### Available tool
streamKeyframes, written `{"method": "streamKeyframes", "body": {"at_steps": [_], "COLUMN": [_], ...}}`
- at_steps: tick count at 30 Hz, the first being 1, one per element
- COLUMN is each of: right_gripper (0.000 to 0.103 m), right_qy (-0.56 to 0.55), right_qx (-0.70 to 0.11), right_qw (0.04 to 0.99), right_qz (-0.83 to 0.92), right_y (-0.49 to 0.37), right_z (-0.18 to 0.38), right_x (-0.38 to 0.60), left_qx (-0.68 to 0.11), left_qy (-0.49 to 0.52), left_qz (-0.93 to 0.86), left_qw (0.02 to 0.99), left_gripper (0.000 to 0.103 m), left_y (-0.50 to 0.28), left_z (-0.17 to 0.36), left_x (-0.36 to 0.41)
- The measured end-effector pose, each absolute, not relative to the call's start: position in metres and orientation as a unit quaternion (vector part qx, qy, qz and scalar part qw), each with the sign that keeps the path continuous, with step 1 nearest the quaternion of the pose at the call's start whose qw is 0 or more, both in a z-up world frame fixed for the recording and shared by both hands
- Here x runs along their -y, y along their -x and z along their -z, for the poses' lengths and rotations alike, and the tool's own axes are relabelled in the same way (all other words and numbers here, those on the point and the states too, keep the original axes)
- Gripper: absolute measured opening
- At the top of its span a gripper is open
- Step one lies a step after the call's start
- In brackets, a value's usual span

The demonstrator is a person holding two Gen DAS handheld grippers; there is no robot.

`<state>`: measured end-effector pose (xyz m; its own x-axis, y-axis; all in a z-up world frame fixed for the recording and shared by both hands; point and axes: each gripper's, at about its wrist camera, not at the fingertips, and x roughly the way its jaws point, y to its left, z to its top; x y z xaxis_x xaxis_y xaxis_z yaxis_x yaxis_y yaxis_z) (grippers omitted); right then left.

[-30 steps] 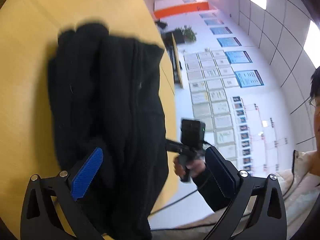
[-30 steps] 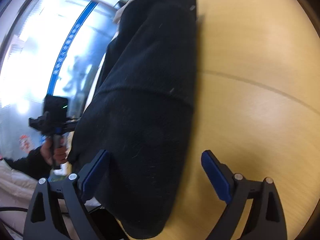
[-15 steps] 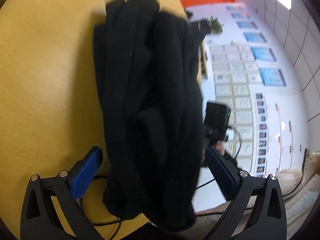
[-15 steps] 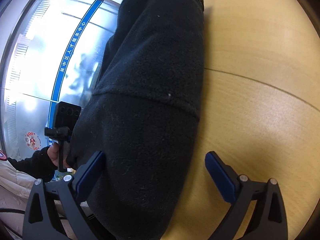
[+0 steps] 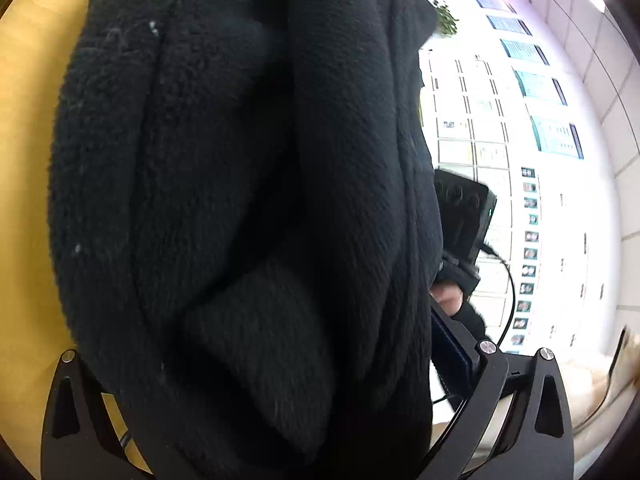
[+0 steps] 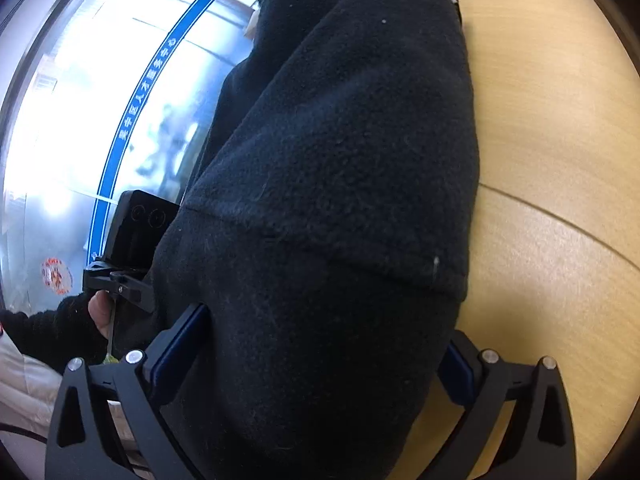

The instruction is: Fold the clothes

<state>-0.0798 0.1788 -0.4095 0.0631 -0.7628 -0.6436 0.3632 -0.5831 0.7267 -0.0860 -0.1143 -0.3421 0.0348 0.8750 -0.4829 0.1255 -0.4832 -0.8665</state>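
A folded black fleece garment (image 5: 248, 160) lies on the yellow wooden table (image 5: 24, 168) and fills most of both views. My left gripper (image 5: 272, 344) is open and pushed onto one end of it. The fleece sits between its jaws and hides the left finger; the right blue pad (image 5: 452, 344) shows beside the cloth. My right gripper (image 6: 316, 354) is open at the other end of the garment (image 6: 340, 200), with one blue pad (image 6: 176, 344) on each side of the bundle. Neither gripper pinches the cloth.
The garment lies near the table's edge. Beyond that edge, each view shows the other gripper's camera box (image 5: 460, 216) (image 6: 136, 224) and a hand (image 6: 100, 312) holding it. Bare table (image 6: 560, 120) lies right of the bundle. A wall of posters (image 5: 540, 120) stands behind.
Both grippers have moved forward onto the ends of the garment, which now fills the views and sits between the jaws. The jaw widths have not changed.
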Motion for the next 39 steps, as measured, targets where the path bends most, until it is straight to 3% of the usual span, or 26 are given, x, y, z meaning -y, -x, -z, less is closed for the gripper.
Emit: {"method": "streamKeyframes", "body": {"at_steps": [2,4,8,10,12,18,24,31,34,39], "right_gripper": [0.102,0.093,0.067,0.058,0.050,0.046,0.045,0.045,0.046,0.047], "right_qy": [-0.594,-0.598,-0.596,-0.583,-0.569,-0.529,-0.436,-0.334,-0.327,-0.390], "right_qx": [0.170,0.159,0.171,0.165,0.165,0.147,0.113,0.132,0.169,0.198], "right_qw": [0.419,0.405,0.374,0.365,0.357,0.349,0.356,0.407,0.408,0.370], "right_qz": [0.666,0.673,0.690,0.707,0.722,0.760,0.819,0.840,0.835,0.820], "right_y": [0.081,0.081,0.077,0.070,0.061,0.026,0.014,0.063,0.089,0.134], "right_z": [0.410,0.409,0.407,0.399,0.391,0.364,0.296,0.223,0.235,0.318], "right_x": [-0.176,-0.171,-0.169,-0.166,-0.161,-0.132,-0.064,0.073,0.143,0.198], "left_qx": [0.393,0.385,0.362,0.347,0.334,0.323,0.321,0.256,0.224,0.183], "left_qy": [0.642,0.638,0.640,0.641,0.633,0.605,0.541,0.479,0.490,0.574], "left_qz": [-0.574,-0.579,-0.582,-0.591,-0.607,-0.631,-0.675,-0.746,-0.757,-0.732], "left_qw": [0.324,0.331,0.346,0.345,0.346,0.364,0.385,0.385,0.371,0.319], "left_gripper": [0.103,0.103,0.101,0.088,0.081,0.070,0.070,0.073,0.075,0.075], "left_y": [0.094,0.099,0.104,0.101,0.098,0.083,0.094,0.155,0.196,0.272], "left_z": [0.343,0.342,0.341,0.340,0.331,0.303,0.233,0.129,0.134,0.254], "left_x": [0.111,0.107,0.100,0.101,0.106,0.128,0.195,0.330,0.378,0.432]}}
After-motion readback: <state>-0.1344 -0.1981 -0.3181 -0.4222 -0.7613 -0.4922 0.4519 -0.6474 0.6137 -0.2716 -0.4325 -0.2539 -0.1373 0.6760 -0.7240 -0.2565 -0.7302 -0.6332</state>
